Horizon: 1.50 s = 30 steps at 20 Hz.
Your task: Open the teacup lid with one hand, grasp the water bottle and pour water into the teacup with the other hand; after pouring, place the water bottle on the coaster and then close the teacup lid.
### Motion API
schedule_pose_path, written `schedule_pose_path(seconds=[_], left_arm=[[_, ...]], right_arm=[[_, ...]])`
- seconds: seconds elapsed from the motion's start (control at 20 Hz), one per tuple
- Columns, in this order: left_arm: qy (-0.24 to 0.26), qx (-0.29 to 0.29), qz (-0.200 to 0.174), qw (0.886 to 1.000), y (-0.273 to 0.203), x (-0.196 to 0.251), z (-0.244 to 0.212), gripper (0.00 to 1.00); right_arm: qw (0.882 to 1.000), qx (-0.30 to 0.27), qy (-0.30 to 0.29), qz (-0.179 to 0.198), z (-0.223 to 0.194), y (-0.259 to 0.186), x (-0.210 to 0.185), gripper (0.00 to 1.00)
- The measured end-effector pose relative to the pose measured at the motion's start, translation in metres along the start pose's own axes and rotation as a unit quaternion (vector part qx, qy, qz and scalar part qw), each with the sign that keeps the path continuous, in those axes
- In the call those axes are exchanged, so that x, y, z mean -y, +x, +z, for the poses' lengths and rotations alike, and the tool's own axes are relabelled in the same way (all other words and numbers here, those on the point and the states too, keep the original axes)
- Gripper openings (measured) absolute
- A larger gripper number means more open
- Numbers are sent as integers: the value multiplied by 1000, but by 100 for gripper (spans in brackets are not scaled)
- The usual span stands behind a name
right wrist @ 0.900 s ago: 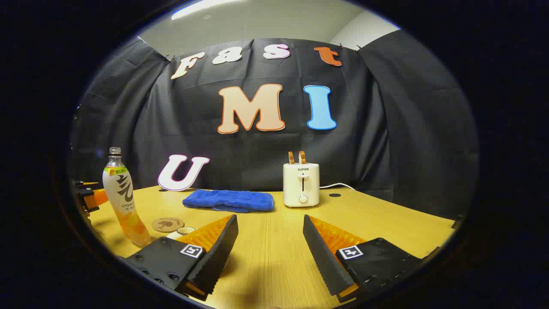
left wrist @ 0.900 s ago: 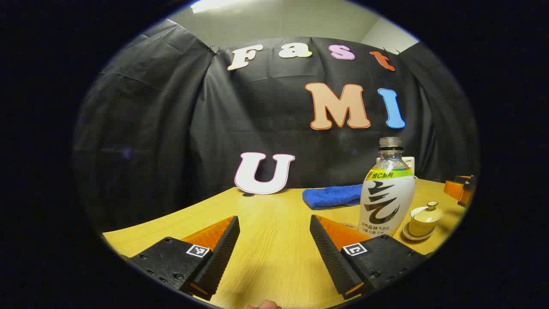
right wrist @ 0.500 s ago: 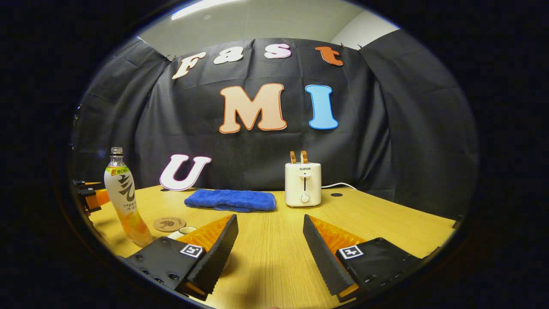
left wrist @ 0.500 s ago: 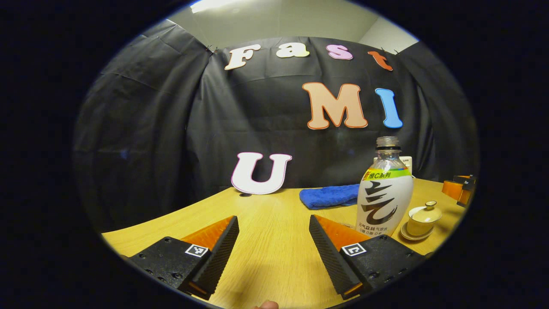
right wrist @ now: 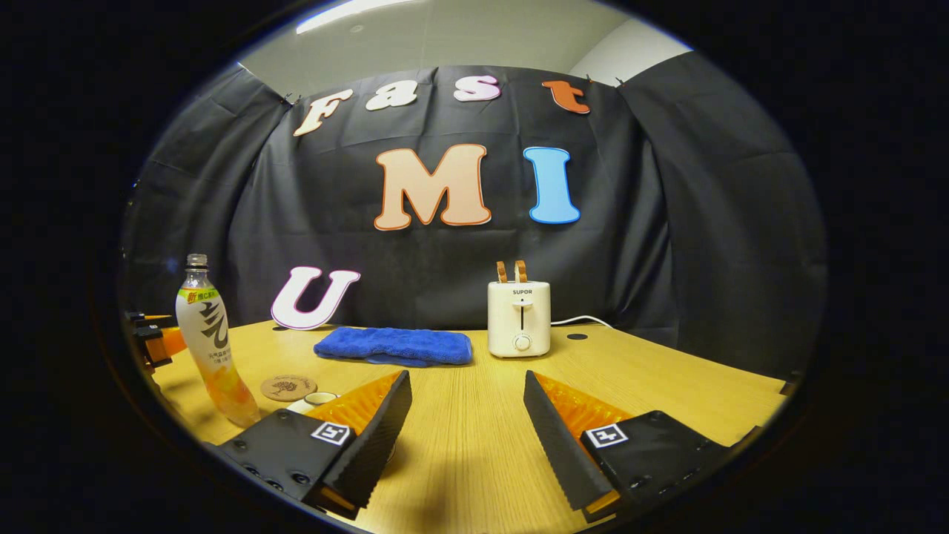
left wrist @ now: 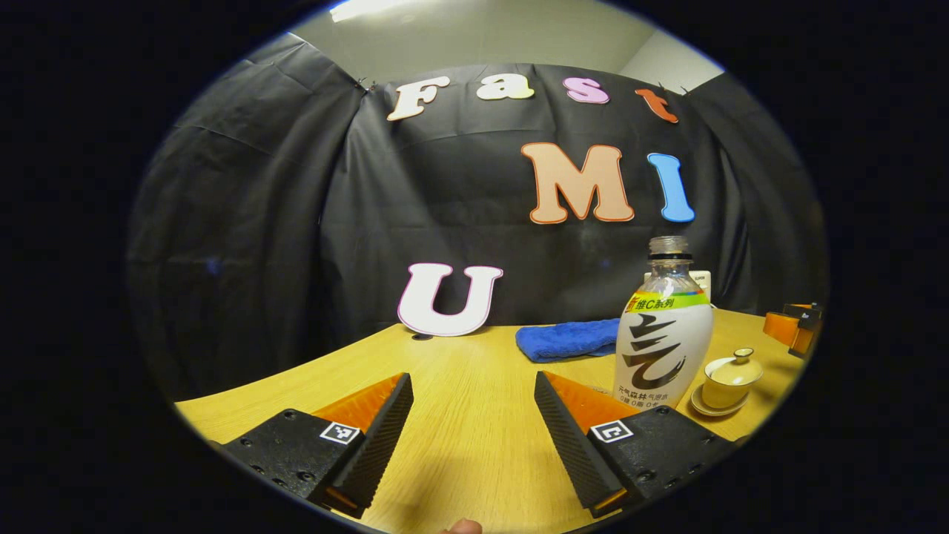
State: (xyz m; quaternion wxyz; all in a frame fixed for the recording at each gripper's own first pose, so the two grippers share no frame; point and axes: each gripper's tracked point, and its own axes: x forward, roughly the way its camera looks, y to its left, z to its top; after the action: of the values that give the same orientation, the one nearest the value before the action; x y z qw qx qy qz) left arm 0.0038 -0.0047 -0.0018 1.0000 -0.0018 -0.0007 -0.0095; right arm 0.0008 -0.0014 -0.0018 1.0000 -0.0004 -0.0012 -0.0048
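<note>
Left tongs [left wrist: 474,415]: fingers spread wide, nothing between them, held low over the bench [left wrist: 460,371] and pointing toward the booth wall. A fingertip of the holding hand [left wrist: 461,526] is cut off at the bottom edge of the left gripper view.

Right tongs [right wrist: 467,415]: likewise wide open and empty, level above the bench. In the left gripper view they appear far right of the water bottle, only partly seen at the edge.

Water bottle [left wrist: 662,334]: upright on the bench, uncapped, just right of the left tongs' right finger, which hides its base. In the right gripper view the water bottle [right wrist: 211,341] stands far left, with pale orange liquid in its lower part.

Teacup [left wrist: 730,374]: just right of the water bottle, on a saucer, lid [left wrist: 734,363] on. In the right gripper view the right tongs' left finger hides all but what seems to be its rim.

Coaster [right wrist: 288,387]: flat, just right of the water bottle, bare.

Blue towel [right wrist: 393,346]: behind the coaster, folded.

Toaster [right wrist: 519,317]: right of the towel, well apart from the water bottle; in the left gripper view the water bottle largely hides it.
</note>
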Motion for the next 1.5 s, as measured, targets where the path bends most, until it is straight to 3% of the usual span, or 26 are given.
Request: schedule_pose_path(seconds=[0.2, 0.25, 0.45, 0.5, 0.6, 0.65, 0.85, 0.9, 0.95, 1.0, 1.1, 1.15, 1.25, 1.45, 1.5], left_arm=[[0, 0, 0, 1000, 0, 0, 0, 96], [0, 1, 0, 1000, 0, 0, 0, 96], [0, 1, -2, 1000, 1, 1, 0, 97], [0, 1, -2, 1000, 1, 1, 0, 96], [0, 1, 0, 1000, 1, 0, -1, 96], [0, 1, -1, 1000, 1, 1, -1, 97], [-1, 1, -2, 1000, 1, 1, -1, 96], [-1, 1, -2, 1000, 1, 1, -1, 96], [-1, 0, -2, 1000, 1, 1, -1, 96], [-1, 0, -2, 1000, 1, 1, -1, 96], [-1, 0, -2, 1000, 1, 1, -1, 97], [-1, 0, -2, 1000, 1, 1, -1, 96], [-1, 0, -2, 1000, 1, 1, -1, 96], [-1, 0, -2, 1000, 1, 1, -1, 96], [-1, 0, -2, 1000, 1, 1, -1, 96]], right_arm=[[1000, -1, 0, 5, 0, 0, -1, 98], [1000, 0, 0, 5, 0, 0, -2, 93], [1000, 0, 0, 9, 0, 0, -4, 93], [1000, -1, 1, 12, 0, 1, -5, 98], [1000, -1, 1, 13, 0, 0, -5, 93], [1000, -1, 1, 14, -1, 0, -5, 98], [1000, -2, 1, 21, 0, 0, -8, 98], [1000, -1, 1, 19, 0, 0, -6, 93], [1000, -2, 1, 19, -1, 1, -7, 98], [1000, -2, 1, 23, -1, 2, -9, 93], [999, -11, 1, 30, -4, 4, -12, 98], [999, -18, 3, 34, -6, 4, -16, 93], [999, -16, 13, 50, 1, 2, -27, 98], [997, -13, 2, 76, 12, 3, -47, 93], [996, -19, -1, 84, 11, 3, -52, 98]])
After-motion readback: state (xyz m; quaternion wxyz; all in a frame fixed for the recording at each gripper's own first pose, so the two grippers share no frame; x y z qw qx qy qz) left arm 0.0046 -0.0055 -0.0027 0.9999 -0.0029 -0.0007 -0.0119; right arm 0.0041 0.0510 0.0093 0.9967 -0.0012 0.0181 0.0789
